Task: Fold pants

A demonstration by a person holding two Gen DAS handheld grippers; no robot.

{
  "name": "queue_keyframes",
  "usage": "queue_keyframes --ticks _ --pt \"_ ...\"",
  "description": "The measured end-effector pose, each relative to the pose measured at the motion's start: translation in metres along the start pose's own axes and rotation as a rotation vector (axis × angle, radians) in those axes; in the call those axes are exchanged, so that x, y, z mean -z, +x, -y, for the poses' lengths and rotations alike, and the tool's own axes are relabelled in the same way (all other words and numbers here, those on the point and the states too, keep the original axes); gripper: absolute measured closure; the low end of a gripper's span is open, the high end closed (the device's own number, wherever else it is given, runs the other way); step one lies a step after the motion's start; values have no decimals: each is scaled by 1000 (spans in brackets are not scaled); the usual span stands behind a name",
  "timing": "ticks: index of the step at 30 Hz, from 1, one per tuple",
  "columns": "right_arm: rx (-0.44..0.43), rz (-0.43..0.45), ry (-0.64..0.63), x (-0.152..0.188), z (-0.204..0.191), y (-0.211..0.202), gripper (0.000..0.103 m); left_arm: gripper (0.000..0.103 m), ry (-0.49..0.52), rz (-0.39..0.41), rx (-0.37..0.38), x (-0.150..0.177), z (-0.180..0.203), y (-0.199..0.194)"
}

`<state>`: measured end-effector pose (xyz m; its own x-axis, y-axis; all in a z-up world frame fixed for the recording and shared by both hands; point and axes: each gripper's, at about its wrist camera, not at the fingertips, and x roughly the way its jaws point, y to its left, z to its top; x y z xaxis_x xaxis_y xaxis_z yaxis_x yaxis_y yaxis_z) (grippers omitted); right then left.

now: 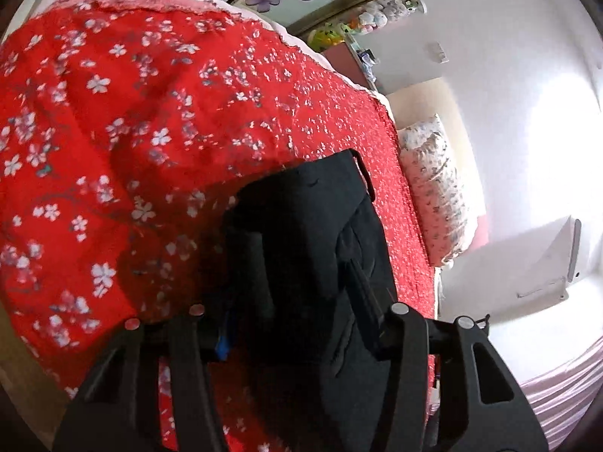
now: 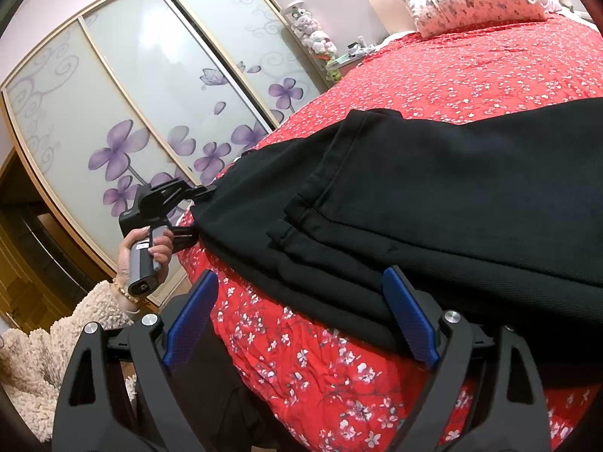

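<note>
The black pants [image 2: 433, 203] are found lying on the red floral bedspread [image 2: 471, 71] of the bed, near its front edge. In the right wrist view two hemmed cuffs are seen stacked one over the other on top of a further dark layer, so it is judged that the legs have been brought together and at least one lengthwise fold is made; the bundle is loose and unsquared, and a further fold and flattening are judged to remain. The left gripper [image 2: 201, 209], held by a person's hand [image 2: 150, 252], is seen at the left end of the garment, with cloth gathered between its fingers. In the left wrist view dark fabric fills the gap between them, but whether the pads press on it cannot be told, as fingers and cloth are equally black. The right gripper [image 2: 301, 320] is held wide apart and empty at the near edge of the pants; its right blue pad [image 2: 410, 324] lies against the garment's lower border, while the left pad [image 2: 190, 320] hangs beyond the bed edge, well clear of the cloth.
</note>
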<state>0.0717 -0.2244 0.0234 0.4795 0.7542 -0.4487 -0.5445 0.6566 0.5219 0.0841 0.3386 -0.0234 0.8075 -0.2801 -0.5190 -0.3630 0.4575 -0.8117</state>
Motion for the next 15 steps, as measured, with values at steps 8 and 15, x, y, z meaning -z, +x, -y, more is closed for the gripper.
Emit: queue_keyframes --ticks 8,15 --pt "-11 5 6 -1 0 -3 12 77 59 8 -40 -4 18 -2" --pt "-43 56 -1 -3 -5 -19 12 79 273 51 -113 7 84 -20"
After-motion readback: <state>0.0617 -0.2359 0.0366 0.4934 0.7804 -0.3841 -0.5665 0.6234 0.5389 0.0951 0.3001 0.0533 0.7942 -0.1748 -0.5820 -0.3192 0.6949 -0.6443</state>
